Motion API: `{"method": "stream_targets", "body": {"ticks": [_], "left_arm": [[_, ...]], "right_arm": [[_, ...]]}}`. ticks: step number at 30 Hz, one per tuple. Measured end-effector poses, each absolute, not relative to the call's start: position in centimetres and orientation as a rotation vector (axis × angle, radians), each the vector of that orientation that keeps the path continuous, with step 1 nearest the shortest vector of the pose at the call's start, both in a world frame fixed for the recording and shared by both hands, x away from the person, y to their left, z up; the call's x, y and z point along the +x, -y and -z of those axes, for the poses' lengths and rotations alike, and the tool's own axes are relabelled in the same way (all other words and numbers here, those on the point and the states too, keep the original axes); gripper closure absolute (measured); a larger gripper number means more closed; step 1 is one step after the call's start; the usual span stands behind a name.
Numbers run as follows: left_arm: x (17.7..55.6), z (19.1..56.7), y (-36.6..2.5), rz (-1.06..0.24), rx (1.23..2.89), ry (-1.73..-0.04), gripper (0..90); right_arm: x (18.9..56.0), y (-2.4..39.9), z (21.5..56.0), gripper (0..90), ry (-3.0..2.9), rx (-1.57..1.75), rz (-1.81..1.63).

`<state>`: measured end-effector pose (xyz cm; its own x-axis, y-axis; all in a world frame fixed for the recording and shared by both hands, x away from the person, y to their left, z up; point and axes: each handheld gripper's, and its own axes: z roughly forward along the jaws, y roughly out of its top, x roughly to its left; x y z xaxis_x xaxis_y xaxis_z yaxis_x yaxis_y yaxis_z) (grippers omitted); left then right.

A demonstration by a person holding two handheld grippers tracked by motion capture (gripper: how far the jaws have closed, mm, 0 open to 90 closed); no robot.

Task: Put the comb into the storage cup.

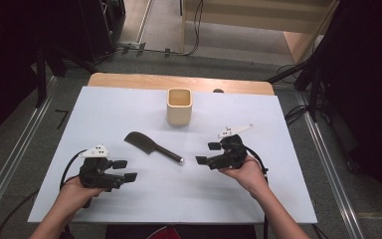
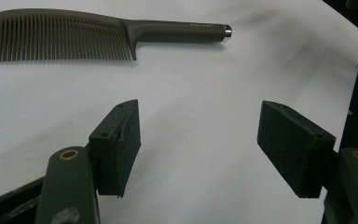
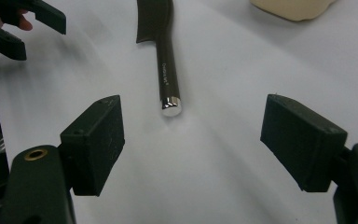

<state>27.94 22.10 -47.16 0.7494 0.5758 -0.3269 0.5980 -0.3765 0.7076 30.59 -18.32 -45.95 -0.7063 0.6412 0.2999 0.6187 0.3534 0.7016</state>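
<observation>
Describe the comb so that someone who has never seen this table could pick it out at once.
On the white table, look just in front of the cream square cup, between the two hands. The comb lies flat there: dark, long and thin, with fine teeth at one end and a shiny silver cap on its handle.

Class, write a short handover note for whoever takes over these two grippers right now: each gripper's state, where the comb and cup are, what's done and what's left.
Left gripper: jaws open, nothing between them, low over the white tabletop, short of the comb's teeth.
Right gripper: jaws open, empty, aimed at the comb's metal-capped handle end.
Comb: lying flat mid-table, apart from both grippers.
Cream cup: upright behind the comb, looks empty.
Done: nothing gripped yet.
Left: probably grasp the comb by the handle; the cup seems its likely destination.
</observation>
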Motion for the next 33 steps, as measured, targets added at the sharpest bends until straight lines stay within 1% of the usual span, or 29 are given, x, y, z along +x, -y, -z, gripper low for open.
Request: {"method": "stream_targets", "body": {"ticks": [20,33], "left_arm": [[28.0,47.1,-22.2,0.032,2.054,-0.885,30.8],[28.0,47.1,-22.2,0.035,2.048,-0.884,30.8]], "right_arm": [[32.4,15.1,45.9,20.4,-2.587,1.150,-1.325],[33.4,13.5,46.4,21.4,-2.595,1.150,-1.323]]}}
